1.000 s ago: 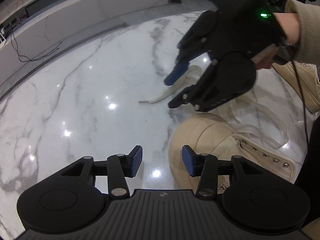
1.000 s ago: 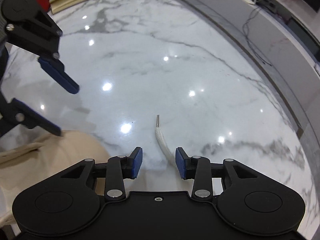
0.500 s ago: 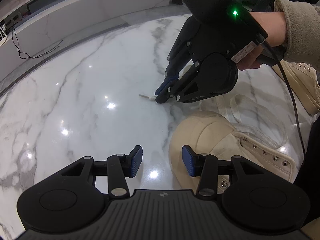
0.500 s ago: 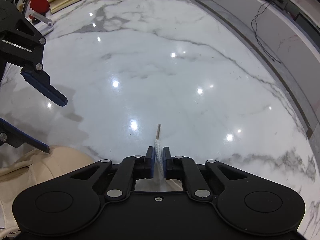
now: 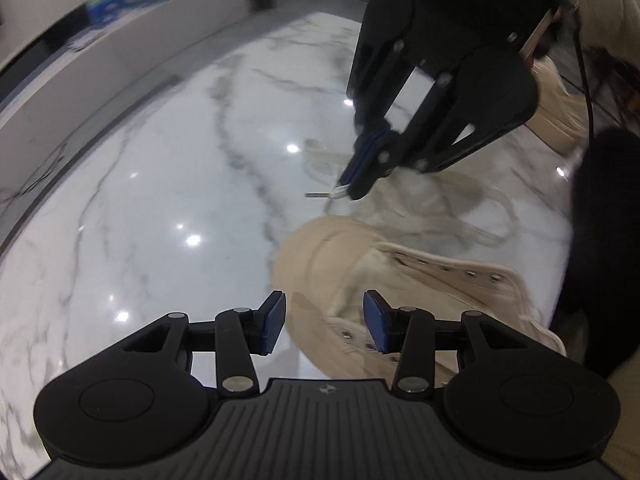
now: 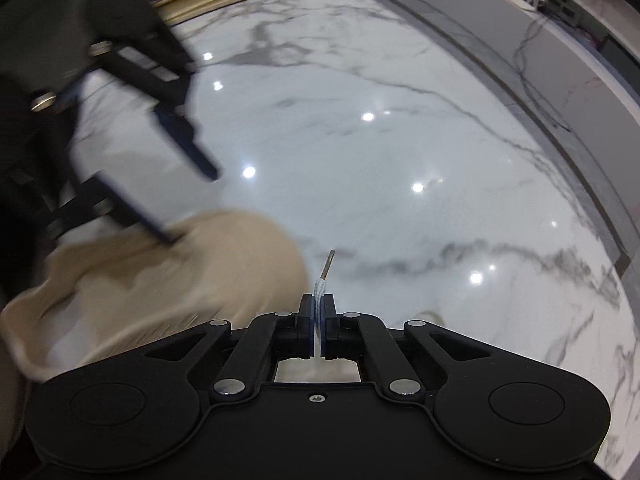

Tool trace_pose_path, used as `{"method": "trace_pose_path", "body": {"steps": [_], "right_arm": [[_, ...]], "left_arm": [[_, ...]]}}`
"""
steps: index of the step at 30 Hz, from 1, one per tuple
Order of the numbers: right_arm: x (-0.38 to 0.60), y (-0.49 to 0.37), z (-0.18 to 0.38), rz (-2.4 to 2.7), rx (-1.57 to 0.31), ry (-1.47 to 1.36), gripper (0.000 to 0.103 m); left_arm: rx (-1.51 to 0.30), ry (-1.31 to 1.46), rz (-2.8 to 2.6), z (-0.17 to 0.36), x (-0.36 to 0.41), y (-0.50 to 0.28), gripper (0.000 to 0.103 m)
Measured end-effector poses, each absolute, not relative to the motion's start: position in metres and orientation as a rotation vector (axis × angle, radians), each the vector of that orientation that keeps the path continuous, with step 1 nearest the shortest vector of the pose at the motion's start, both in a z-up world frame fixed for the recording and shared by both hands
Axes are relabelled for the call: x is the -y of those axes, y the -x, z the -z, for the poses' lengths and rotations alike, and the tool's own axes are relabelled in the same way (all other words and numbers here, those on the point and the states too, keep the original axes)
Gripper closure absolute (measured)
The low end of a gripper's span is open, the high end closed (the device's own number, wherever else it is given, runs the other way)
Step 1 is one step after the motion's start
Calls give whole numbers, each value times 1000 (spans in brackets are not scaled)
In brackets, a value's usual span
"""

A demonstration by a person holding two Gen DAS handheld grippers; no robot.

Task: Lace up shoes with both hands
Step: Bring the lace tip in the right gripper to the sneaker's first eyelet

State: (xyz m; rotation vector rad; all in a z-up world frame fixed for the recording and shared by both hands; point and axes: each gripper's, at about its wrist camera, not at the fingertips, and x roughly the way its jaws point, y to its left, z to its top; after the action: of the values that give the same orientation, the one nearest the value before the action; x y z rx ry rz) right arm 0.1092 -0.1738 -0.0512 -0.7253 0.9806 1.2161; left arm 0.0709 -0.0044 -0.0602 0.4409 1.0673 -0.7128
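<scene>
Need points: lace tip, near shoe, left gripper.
lace tip (image 6: 328, 266), right wrist view, on the metal aglet.
near shoe (image 5: 320, 248), left wrist view, on the toe cap.
left gripper (image 5: 325, 322), left wrist view, midway between its fingertips.

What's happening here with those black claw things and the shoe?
A person is lacing a beige shoe on a marble table, holding a two-finger gripper in each hand. The right gripper is shut on the white shoelace close to its metal tip, which sticks out past the pads. The left gripper is open and empty, over the toe end of the shoe. The eyelets in view look unlaced.
</scene>
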Motion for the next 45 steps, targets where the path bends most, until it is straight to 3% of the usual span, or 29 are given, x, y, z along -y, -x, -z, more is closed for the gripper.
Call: {"method": "trace_pose_path", "body": {"steps": [9, 15, 39, 42, 45], "right_arm": [[203, -65, 30, -1337, -982, 821, 102], [209, -53, 27, -1396, -981, 855, 102], [201, -57, 24, -1441, -950, 890, 102], [199, -58, 22, -1445, -942, 881, 102], [200, -54, 20, -1450, -935, 884, 102]], "left_arm": [[-983, -762, 956, 74, 38, -49, 78], [-960, -811, 1016, 79, 48, -49, 85], [-897, -858, 1040, 77, 57, -53, 87], [-904, -861, 1036, 77, 57, -53, 97], [-911, -861, 1030, 77, 56, -52, 99]]}}
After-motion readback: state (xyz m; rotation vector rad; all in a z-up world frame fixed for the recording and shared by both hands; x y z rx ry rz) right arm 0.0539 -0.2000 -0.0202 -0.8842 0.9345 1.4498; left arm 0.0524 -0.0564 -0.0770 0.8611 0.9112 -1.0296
